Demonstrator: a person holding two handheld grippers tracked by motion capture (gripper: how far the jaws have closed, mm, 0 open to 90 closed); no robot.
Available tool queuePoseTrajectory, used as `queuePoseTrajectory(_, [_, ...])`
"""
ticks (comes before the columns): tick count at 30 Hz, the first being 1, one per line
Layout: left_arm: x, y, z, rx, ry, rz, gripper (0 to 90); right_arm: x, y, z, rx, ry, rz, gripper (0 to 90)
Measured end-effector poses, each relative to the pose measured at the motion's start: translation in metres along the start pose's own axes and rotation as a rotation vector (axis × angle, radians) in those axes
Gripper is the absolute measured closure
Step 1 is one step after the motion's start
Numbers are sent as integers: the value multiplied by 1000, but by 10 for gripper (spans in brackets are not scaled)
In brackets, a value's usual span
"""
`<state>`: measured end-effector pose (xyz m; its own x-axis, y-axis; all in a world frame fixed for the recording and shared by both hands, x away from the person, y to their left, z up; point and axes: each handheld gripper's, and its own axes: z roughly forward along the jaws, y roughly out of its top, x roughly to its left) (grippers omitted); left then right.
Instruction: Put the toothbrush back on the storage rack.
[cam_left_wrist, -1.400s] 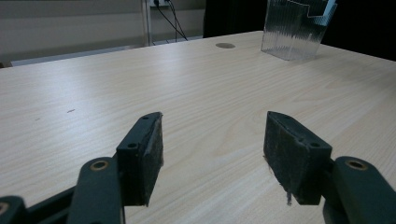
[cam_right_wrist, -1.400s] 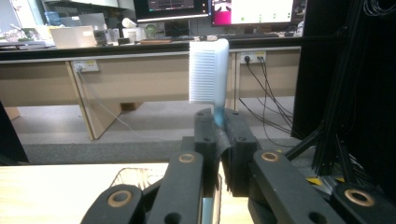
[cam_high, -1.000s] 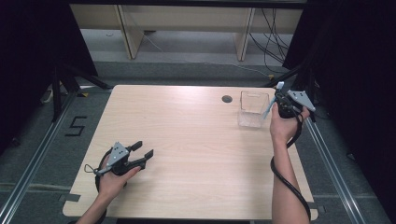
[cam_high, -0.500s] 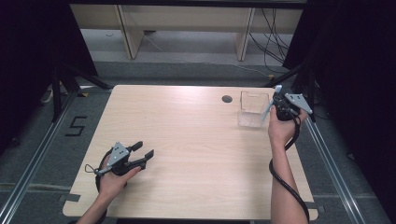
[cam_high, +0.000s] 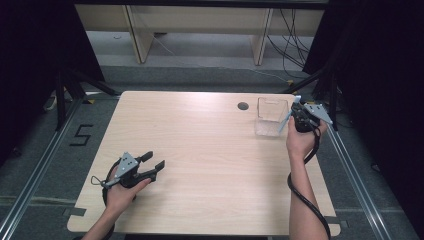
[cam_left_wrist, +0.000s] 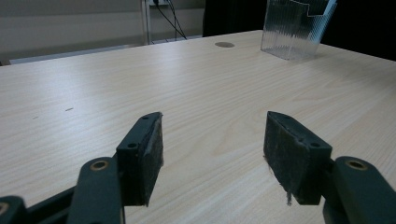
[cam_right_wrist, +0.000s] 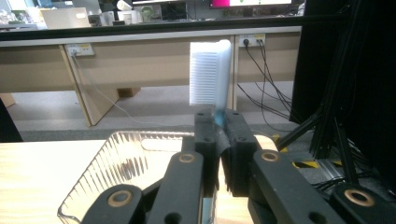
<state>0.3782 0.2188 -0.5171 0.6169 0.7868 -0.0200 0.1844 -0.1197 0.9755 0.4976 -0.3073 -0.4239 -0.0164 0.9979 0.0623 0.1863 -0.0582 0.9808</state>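
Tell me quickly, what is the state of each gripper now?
Left gripper: open, holding nothing.
Right gripper: closed on a toothbrush, beside the clear container.

Light falls from above onto the table (cam_high: 210, 150), which is bright and evenly lit in the high view, while black curtains at left and right swallow all detail. The floor beyond is dimmer grey. Shadows under the hands are soft and short. In the left gripper view the tabletop shows a pale sheen toward the far side, and the near pads (cam_left_wrist: 144, 158) are slightly soft. In the right gripper view the brush (cam_right_wrist: 209, 74) glows almost white, the near jaws are dark and blurred, and the far room is sharp.
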Motion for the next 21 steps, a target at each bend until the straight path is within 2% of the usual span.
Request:
queuePoseTrajectory(5, [0,0,0,3,0,-6,375,0,-3,1,6,11,-3,857])
queuePoseTrajectory(10, [0,0,0,3,1,-6,375,0,-5,1,12,1,-8,857])
queuePoseTrajectory(13, [1,0,0,3,0,-5,375,1,-7,2,13,4,8,856])
queuePoseTrajectory(18, [0,0,0,4,0,-7,375,-1,-10,3,24,4,-6,856])
queuePoseTrajectory(19, [0,0,0,4,0,-8,375,1,-11,3,18,-3,11,855])
queuePoseTrajectory(20, [0,0,0,5,-1,-7,375,1,-11,3,16,-1,7,855])
queuePoseTrajectory(21, [0,0,0,4,-1,-7,375,1,-12,2,32,-9,6,855])
